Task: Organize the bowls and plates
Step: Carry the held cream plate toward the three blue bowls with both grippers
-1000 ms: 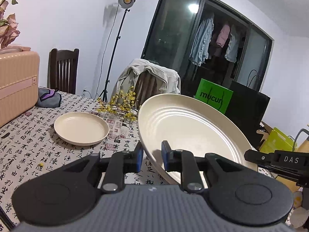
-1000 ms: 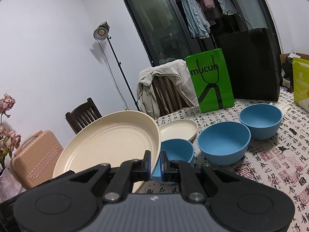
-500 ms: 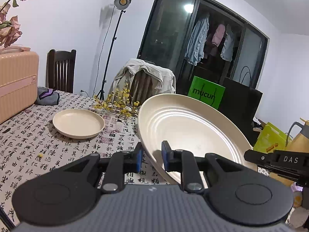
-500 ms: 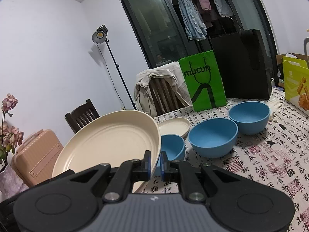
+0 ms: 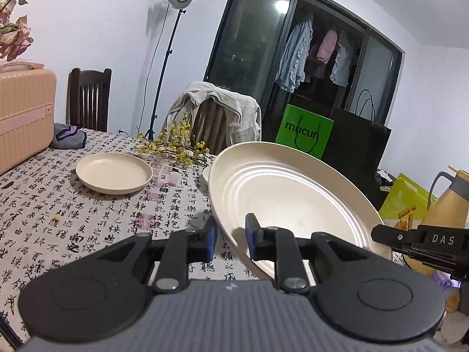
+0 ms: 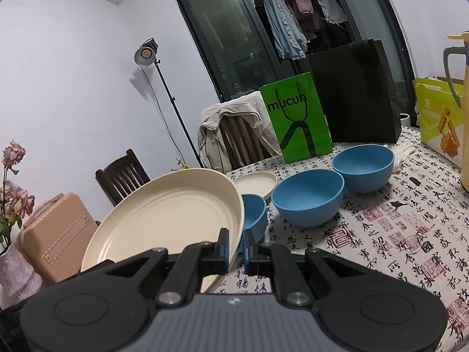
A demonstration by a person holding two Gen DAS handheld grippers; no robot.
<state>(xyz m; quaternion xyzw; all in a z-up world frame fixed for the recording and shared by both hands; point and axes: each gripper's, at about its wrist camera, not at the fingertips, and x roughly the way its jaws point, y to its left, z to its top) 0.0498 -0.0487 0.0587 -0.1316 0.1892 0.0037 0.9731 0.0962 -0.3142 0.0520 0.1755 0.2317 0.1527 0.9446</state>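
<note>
A large cream plate (image 5: pixel 287 193) hangs tilted above the table, held from both sides. My left gripper (image 5: pixel 231 236) is shut on its left rim, and my right gripper (image 6: pixel 236 248) is shut on its right rim (image 6: pixel 164 220). The right gripper's black body (image 5: pixel 422 240) shows at the right edge of the left wrist view. A small cream plate (image 5: pixel 114 171) lies on the tablecloth to the left. Behind the held plate sit a small blue bowl (image 6: pixel 255 211), a second small cream plate (image 6: pixel 255 186), a medium blue bowl (image 6: pixel 307 199) and another blue bowl (image 6: pixel 363 167).
A green paper bag (image 6: pixel 296 117) and a black bag (image 6: pixel 354 94) stand at the table's far edge. A yellow thermos (image 6: pixel 466 102) and a yellow-green box (image 6: pixel 436 123) are at the right. A pink suitcase (image 5: pixel 23 117), yellow flower sprigs (image 5: pixel 176 146) and chairs are to the left.
Both grippers have carried the large plate sideways together, grip unchanged. The bowls and bags drifted left in the right wrist view, and the thermos came into view at the right.
</note>
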